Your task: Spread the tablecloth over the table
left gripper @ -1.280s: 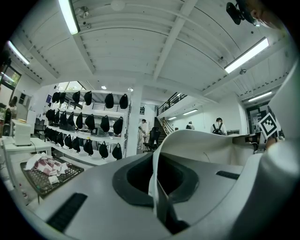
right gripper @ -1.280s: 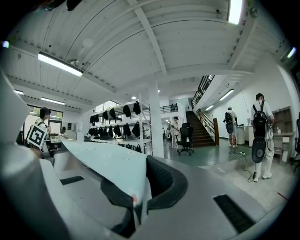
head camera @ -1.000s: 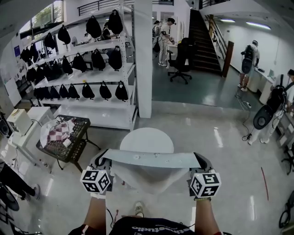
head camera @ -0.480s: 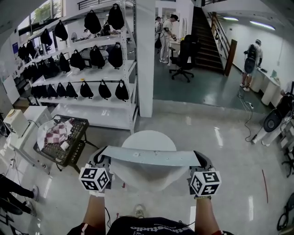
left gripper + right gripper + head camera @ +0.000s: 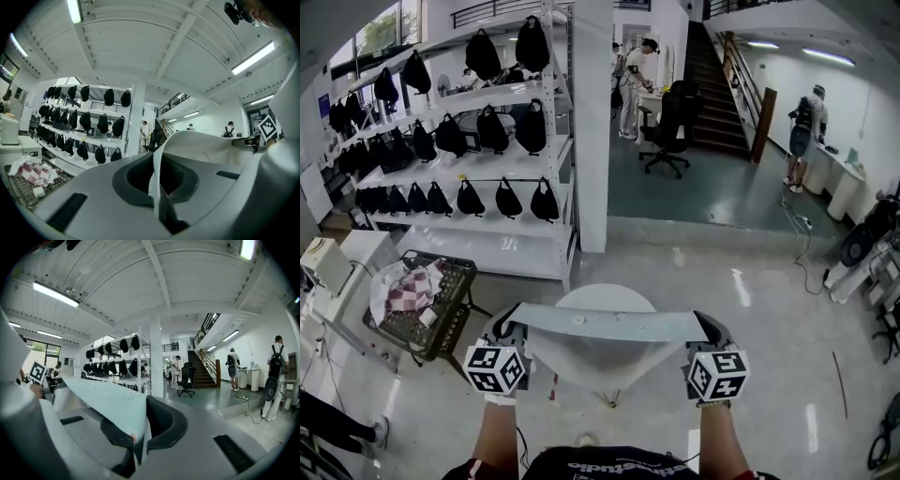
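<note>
1. Clamping the left end of the tablecloth point(image 5: 609, 324) in the left gripper point(image 5: 508, 325). Jaws pinched tight on a thin fold of white fabric, confirmed in the left gripper view: left gripper point(image 5: 157, 206), tablecloth point(image 5: 206, 145).
2. Clamping the right end in the right gripper point(image 5: 710, 328). Same tight pinch on the cloth edge in the right gripper view: right gripper point(image 5: 136, 441), tablecloth point(image 5: 101, 399).
3. Holding the top edge taut between the two as a flat pale band running left to right, with the rest sagging below as a white pouch.
4. Carrying the cloth in the air on the near side of the round white table point(image 5: 602, 296). Hiding the near part of the tabletop in the head view, with only the far arc showing. Cannot tell whether fabric touches the top.
5. Keeping both grippers at about the same height, well apart, marker cubes facing the head camera, forearms showing below.
6. Near left: black wire cart point(image 5: 441, 323) with a white and checked bundle on top.
7. Far left: white shelving rack point(image 5: 551, 141) loaded with rows of black bags.
8. Far centre: white pillar point(image 5: 592, 122) just right of the rack, with a black office chair point(image 5: 670, 127) and a staircase point(image 5: 717, 84) beyond it.
9. Far back and far right: several people standing, well apart from the table.
</note>
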The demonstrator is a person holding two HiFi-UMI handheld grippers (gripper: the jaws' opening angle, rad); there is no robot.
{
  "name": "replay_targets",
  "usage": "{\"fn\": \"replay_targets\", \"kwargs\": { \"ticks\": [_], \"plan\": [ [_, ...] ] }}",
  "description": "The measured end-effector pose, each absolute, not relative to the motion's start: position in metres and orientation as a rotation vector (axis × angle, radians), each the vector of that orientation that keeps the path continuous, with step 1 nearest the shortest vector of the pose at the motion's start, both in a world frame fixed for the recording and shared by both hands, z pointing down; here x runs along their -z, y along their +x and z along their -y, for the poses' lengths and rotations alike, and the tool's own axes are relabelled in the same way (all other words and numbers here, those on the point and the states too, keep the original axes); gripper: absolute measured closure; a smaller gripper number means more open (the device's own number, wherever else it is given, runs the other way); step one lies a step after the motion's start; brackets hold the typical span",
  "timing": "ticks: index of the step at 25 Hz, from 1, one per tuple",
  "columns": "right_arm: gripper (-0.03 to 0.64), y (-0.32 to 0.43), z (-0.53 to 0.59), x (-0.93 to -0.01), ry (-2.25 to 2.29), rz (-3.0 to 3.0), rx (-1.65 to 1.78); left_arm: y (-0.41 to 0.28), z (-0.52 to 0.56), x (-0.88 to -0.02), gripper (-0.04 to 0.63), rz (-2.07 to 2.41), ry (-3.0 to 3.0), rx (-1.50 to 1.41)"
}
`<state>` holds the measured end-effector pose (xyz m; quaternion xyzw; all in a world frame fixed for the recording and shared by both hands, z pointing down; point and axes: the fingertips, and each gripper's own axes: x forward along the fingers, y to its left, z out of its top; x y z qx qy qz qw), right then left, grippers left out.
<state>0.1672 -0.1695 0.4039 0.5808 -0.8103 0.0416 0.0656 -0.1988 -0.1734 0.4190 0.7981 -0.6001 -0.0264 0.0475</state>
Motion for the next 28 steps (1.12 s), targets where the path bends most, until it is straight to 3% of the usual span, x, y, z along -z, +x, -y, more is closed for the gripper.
{"fn": "replay_targets", "kwargs": {
  "ticks": [28],
  "plan": [
    [0.589, 0.134, 0.232, -0.395, 1.841, 2.352, -0.118, -0.231, 0.264, -0.424, 0.577, 1.731, 2.492, 0.164]
  ]
}}
